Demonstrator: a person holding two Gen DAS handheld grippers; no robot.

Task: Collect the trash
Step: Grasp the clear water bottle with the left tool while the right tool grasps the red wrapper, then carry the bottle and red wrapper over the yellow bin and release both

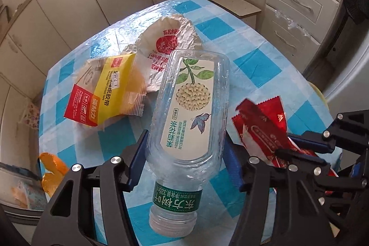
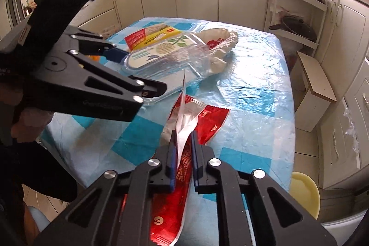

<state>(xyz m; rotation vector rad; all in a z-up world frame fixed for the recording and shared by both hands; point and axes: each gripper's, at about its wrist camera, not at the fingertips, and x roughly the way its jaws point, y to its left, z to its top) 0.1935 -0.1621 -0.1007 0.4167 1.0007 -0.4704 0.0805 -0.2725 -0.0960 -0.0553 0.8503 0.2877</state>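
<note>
My left gripper (image 1: 184,153) is shut on an empty clear plastic bottle (image 1: 189,112) with a white flower label and green neck band, its cap end toward the camera; the bottle also shows in the right wrist view (image 2: 161,54). My right gripper (image 2: 183,149) is shut on a red and white snack wrapper (image 2: 184,130), which also shows in the left wrist view (image 1: 260,126). A yellow and red tape package (image 1: 103,93) and a crumpled white paper bag (image 1: 166,38) lie on the table beyond the bottle.
The table has a blue and white checked cloth (image 1: 253,61) under clear plastic. Orange peel (image 1: 52,170) lies at its left edge. A low stool (image 2: 316,82) and cupboards stand past the table. A yellow bowl (image 2: 306,190) sits off the near right corner.
</note>
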